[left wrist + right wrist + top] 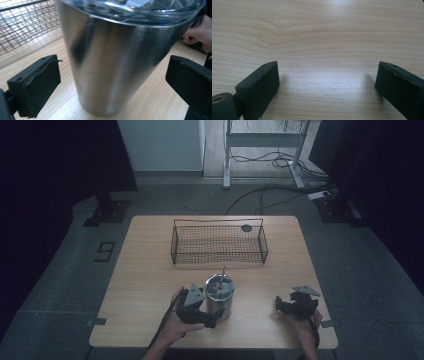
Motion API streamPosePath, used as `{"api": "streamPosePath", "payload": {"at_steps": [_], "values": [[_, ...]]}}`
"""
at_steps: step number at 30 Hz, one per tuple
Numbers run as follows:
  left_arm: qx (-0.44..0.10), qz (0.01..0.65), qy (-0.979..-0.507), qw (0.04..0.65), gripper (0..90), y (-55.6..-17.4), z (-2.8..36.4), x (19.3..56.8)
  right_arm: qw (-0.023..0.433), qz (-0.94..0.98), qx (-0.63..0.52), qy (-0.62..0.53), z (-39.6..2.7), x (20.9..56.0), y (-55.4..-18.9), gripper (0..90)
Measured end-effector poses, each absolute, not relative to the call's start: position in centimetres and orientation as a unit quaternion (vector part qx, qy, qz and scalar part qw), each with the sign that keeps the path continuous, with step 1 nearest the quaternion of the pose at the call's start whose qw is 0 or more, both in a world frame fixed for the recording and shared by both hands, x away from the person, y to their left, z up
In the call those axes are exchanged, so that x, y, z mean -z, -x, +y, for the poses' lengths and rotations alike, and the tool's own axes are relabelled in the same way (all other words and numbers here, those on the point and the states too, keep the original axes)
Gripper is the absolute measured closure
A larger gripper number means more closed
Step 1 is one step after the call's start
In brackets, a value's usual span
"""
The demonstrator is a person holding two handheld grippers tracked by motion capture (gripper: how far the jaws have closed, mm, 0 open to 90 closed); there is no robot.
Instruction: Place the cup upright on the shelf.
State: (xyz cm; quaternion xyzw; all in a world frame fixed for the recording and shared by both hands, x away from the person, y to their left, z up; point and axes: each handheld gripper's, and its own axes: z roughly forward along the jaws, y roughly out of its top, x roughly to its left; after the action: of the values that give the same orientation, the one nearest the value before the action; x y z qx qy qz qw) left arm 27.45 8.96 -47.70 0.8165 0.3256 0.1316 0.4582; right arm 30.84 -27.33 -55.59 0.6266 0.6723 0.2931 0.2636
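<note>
reaching for cup (219,296): left gripper (112,82) jaws spread around cup, not touching; right gripper (291,305) released, well right of cup; next, clench on cup

The steel tumbler (220,296), tapered toward its base and capped with a clear lid, stands upright on the desk (150,280) near its front edge.

Wooden table (145,285) — bearing wire basket (219,245) and steel tumbler (219,301).
</note>
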Motion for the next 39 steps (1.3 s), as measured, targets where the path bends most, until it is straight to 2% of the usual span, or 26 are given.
{"api": "streamPosePath", "payload": {"at_steps": [8,23,39], "values": [[-0.126,0.325,-0.82,0.454,0.0,-27.9,8.1,48.1,0.264,0.672,-0.293,-0.627,-27.3,55.6,-30.8,5.2],[-0.16,0.339,-0.82,0.432,2.4,-28.9,6.1,48.8,0.264,0.672,-0.293,-0.627,-27.3,55.6,-30.8,5.2],[-0.169,0.333,-0.821,0.432,4.1,-29.0,5.8,48.9,0.264,0.671,-0.293,-0.628,-27.3,55.6,-30.8,5.6]]}}
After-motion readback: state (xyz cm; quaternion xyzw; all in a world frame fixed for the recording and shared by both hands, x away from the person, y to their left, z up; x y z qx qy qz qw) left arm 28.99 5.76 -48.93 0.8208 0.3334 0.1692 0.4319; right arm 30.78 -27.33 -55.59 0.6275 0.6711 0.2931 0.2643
